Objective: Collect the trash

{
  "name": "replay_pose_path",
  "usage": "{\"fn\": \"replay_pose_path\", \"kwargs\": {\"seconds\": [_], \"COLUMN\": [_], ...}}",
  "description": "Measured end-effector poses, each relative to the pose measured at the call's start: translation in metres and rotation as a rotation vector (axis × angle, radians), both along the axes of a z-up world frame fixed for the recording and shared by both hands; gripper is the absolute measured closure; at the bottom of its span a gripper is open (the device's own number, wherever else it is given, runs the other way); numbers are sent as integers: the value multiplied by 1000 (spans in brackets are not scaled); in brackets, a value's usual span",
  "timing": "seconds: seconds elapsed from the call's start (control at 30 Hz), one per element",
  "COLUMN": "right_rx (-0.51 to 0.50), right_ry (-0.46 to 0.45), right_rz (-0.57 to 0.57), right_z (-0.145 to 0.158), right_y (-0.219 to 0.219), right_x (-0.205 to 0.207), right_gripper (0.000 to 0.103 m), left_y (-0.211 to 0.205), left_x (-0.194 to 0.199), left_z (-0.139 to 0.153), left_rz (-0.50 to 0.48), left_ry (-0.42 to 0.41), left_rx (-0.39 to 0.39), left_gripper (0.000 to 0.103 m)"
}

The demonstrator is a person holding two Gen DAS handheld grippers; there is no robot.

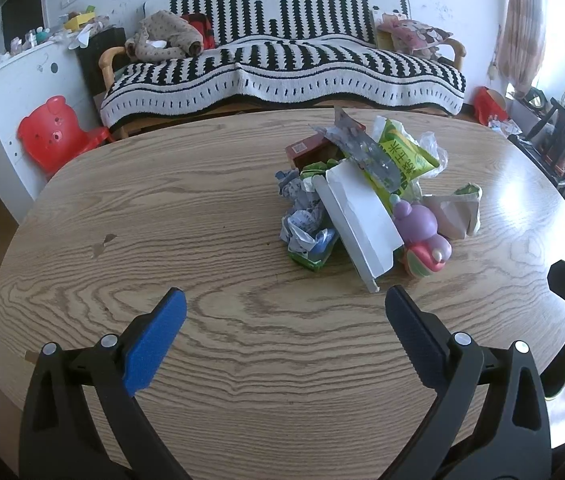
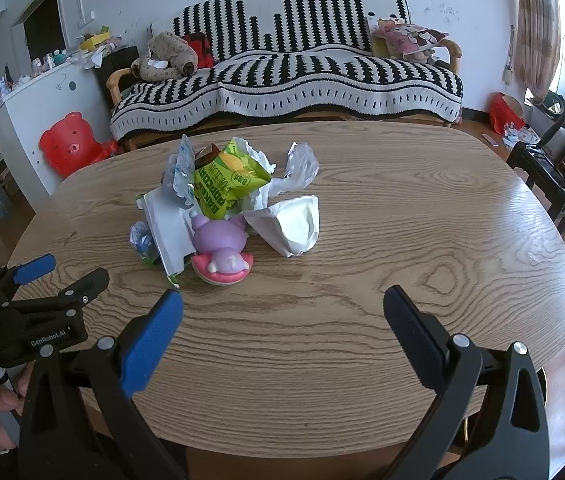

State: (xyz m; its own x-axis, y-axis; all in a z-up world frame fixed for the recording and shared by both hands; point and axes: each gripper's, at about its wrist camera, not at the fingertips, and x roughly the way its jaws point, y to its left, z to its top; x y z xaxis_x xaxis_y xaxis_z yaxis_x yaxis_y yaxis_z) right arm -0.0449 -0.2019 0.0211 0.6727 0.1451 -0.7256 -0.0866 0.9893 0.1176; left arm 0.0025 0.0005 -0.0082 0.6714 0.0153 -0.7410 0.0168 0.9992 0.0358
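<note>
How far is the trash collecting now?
Nothing looks collected yet. The left gripper and right gripper are both open and empty above the table. The whole pile is left: green popcorn bag, white carton, crumpled paper. No bin is visible.

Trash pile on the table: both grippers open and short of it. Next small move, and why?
Probably ease the right hand-held gripper forward toward the crumpled white paper. Both hand-held grippers are open and empty, short of the pile, and that paper lies on the pile's near right edge with bare table around it. The left hand-held gripper faces the white box.
</note>
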Motion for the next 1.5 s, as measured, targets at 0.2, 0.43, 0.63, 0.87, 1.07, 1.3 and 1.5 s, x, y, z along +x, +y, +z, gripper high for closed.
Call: {"fn": "replay_pose_path", "kwargs": {"seconds": [0.2, 0.43, 0.63, 0.87, 1.07, 1.3, 1.5], "right_rx": [1, 3, 3, 4, 4, 26, -16], "right_ry": [1, 4, 5, 7, 10, 21, 24], "right_rz": [1, 3, 3, 4, 5, 10, 33], "right_z": [-1, -2, -4, -4, -4, -10, -20], "right_y": [1, 1, 2, 2, 2, 5, 6], "right_x": [0, 0, -1, -1, -1, 1, 27], "right_gripper": [6, 6, 6, 6, 6, 6, 6], "left_y": [1, 1, 1, 1, 1, 2, 3], "left_x": [-1, -1, -2, -1, -1, 6, 34], "left_z": [0, 0, 1, 1, 0, -5, -20], "left_rz": [2, 2, 2, 3, 8, 2, -14], "left_ry": [-3, -2, -2, 2, 1, 27, 83], "left_rx": [-3, -4, -3, -4, 0, 13, 32], "left_gripper": [6, 6, 6, 6, 6, 6, 6]}}
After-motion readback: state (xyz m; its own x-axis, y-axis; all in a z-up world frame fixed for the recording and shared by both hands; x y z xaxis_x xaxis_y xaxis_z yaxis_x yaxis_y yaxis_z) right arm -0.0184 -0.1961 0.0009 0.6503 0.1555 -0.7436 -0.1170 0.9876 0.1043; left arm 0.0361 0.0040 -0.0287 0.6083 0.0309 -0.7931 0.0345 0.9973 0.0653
